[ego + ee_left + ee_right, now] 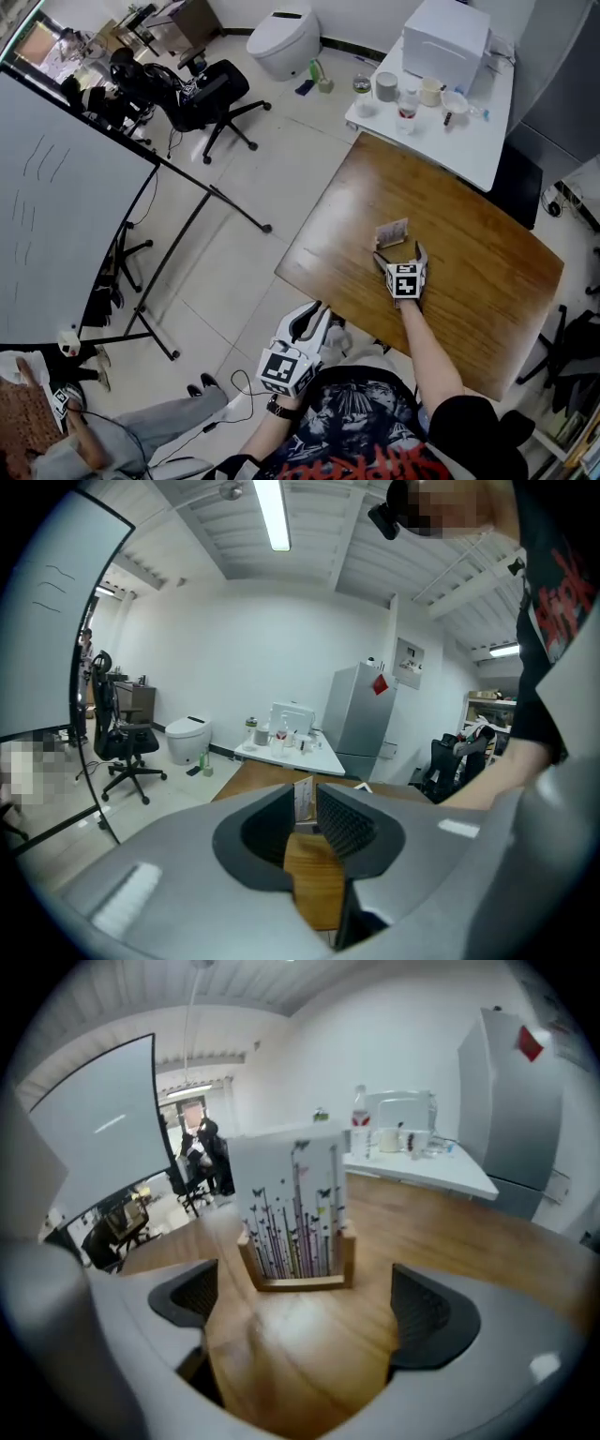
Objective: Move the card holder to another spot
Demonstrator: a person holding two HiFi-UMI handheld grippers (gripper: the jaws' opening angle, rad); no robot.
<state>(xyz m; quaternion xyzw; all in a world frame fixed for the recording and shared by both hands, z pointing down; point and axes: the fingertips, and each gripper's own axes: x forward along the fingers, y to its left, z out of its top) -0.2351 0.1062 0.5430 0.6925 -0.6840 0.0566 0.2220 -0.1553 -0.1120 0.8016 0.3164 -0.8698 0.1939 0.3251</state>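
The card holder (392, 232) is a small wooden stand with an upright white card printed with stems and butterflies (298, 1213). It stands on the brown wooden table (487, 281), near the middle. My right gripper (400, 259) rests low over the table just short of it. Its jaws are open, one on each side, and the holder stands slightly ahead of the fingertips (431, 1307). My left gripper (314, 319) hangs off the table's near edge with its jaws drawn almost together and nothing between them. Through that slit the card holder (303, 799) shows far off.
A white side table (469, 141) with a white box (445, 37), cups and a bottle stands beyond the wooden table. A whiteboard on a stand (66, 206) fills the left. A black office chair (211, 94) stands behind it, and a person (141, 431) sits at bottom left.
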